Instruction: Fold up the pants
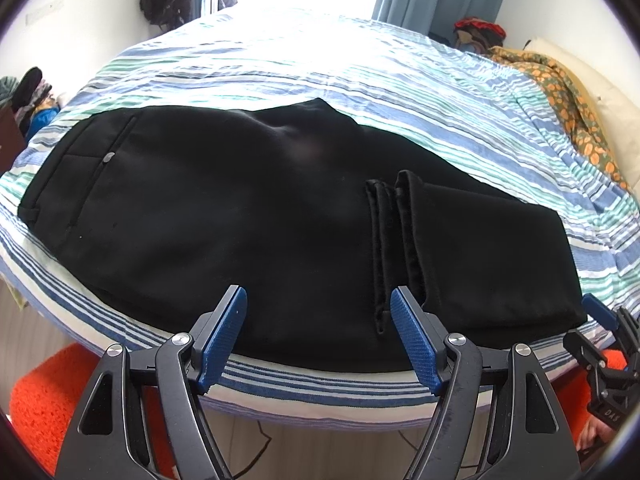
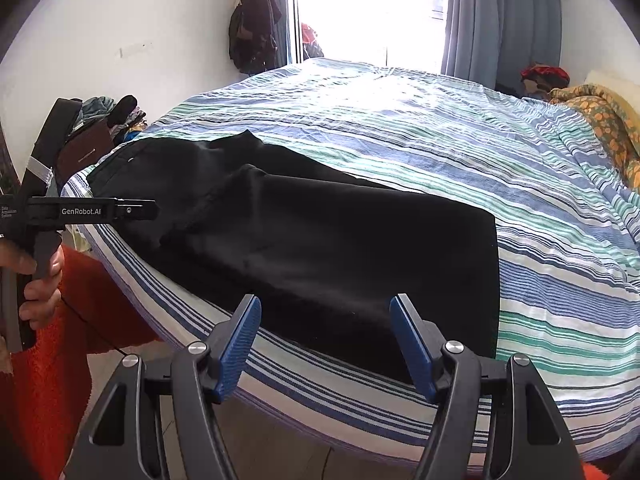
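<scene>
Black pants (image 1: pixel 248 216) lie flat near the near edge of a striped bed (image 1: pixel 360 80), the legs doubled back so the cuffs (image 1: pixel 394 240) rest on top (waistband at the left). The left gripper (image 1: pixel 318 340) and right gripper (image 2: pixel 326 344) both hover at that near edge, jaws spread wide, holding nothing.

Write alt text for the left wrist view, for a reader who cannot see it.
Black pants lie flat on a striped bedspread, waistband to the left and the leg ends folded back over the legs from the right. The left tool hovers open at the near edge of the bed, holding nothing; the right tool shows at the far right edge.
</scene>
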`<act>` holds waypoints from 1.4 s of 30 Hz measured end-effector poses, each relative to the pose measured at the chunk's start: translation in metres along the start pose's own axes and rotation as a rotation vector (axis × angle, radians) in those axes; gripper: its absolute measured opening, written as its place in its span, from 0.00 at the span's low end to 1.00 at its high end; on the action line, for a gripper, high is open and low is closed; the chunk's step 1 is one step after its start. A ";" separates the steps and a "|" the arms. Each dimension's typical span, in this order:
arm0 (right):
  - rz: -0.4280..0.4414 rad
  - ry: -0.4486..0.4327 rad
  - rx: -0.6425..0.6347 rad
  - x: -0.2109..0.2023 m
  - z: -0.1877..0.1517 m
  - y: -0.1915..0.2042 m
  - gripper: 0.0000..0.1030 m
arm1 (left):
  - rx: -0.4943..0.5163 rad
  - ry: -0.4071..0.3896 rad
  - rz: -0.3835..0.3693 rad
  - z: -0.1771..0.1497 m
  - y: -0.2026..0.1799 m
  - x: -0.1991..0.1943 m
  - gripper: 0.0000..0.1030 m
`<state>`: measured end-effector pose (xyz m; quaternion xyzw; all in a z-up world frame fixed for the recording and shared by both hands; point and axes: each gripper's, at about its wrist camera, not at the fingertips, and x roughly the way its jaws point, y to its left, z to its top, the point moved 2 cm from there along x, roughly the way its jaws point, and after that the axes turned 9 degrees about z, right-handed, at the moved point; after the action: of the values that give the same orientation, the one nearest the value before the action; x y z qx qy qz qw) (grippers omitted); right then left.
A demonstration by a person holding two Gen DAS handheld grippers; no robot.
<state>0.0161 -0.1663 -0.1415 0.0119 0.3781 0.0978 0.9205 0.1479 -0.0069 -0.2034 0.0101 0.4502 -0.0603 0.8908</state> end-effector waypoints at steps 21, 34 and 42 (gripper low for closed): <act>0.009 -0.039 0.087 -0.012 -0.002 -0.021 0.65 | -0.526 0.037 -0.051 0.045 0.215 -0.044 0.87; 0.013 0.013 0.034 0.002 -0.004 -0.008 0.65 | -0.642 0.208 -0.036 0.029 0.284 0.003 0.39; 0.013 0.032 -0.005 0.003 -0.009 -0.002 0.65 | -0.575 0.153 -0.111 0.055 0.286 0.007 0.23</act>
<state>0.0117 -0.1688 -0.1503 0.0106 0.3926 0.1049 0.9136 0.2294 0.2727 -0.1869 -0.2628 0.5147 0.0221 0.8158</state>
